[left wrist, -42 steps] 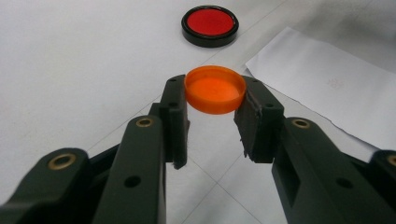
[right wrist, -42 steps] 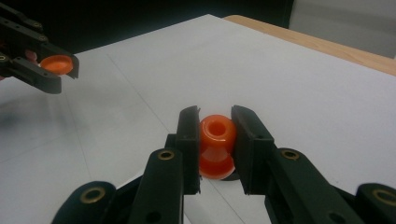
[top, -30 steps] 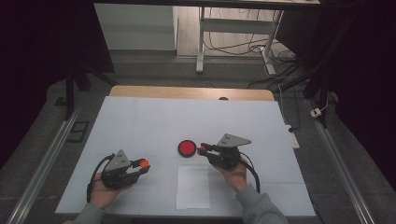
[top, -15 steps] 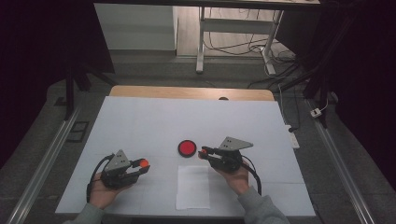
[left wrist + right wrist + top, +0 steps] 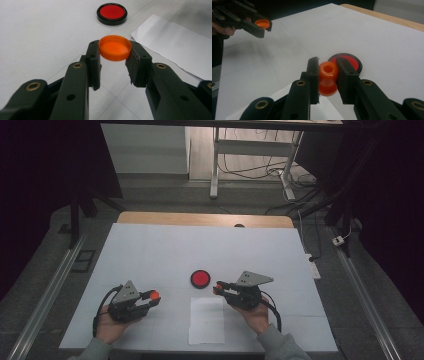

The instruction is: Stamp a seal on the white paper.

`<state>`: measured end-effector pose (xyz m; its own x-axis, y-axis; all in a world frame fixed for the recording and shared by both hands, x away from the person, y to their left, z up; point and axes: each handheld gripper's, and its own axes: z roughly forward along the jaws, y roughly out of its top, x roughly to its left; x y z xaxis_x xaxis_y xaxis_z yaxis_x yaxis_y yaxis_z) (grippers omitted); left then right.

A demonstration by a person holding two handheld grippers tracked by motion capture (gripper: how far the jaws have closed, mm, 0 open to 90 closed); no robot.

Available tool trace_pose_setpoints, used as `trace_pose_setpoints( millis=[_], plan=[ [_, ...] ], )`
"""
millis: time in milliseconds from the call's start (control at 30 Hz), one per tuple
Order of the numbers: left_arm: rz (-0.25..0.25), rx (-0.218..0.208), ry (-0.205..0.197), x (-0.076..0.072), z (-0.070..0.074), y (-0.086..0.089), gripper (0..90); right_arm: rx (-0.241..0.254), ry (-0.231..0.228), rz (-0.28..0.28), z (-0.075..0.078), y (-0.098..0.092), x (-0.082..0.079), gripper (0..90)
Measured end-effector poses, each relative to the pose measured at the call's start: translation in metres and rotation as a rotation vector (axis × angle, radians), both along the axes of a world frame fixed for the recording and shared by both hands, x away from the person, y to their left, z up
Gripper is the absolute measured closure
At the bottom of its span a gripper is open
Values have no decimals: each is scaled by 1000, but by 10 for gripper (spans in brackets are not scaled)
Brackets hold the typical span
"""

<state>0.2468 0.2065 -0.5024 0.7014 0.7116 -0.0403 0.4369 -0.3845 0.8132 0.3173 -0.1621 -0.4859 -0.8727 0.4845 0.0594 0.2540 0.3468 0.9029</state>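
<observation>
Both pieces are already picked up, so the step in hand looks like bringing the two together: a lid to be fitted on its stamp, with the ink pad and paper waiting.

The left tongs (image 5: 113, 53) are clamped on an orange cap (image 5: 115, 47), its open side up, one jaw pressing on each side of its rim. In the high view they sit at the near left of the tabletop (image 5: 150, 250), held off the surface.

The right tongs (image 5: 327, 72) are clamped on an orange spool-shaped stamp (image 5: 328, 78), waisted in the middle with a hole in its upper end, at the near right of centre. Just beyond it lies a round red ink pad in a black case (image 5: 200, 278), and a white sheet of paper (image 5: 207, 321) lies nearer, between the two hands.

The cap and the stamp are well apart. The next move probably calls for drawing the hands toward each other and turning one wrist so the cap's opening faces the stamp's end, lined up squarely before pressing on.
</observation>
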Motion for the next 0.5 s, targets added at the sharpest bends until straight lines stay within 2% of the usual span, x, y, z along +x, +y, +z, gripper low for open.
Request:
trace_pose_setpoints(
  millis=[500],
  plan=[
    [2, 1, -1, 0, 0, 0, 649, 1, 9, 11, -2, -4, -9, 724]
  ],
)
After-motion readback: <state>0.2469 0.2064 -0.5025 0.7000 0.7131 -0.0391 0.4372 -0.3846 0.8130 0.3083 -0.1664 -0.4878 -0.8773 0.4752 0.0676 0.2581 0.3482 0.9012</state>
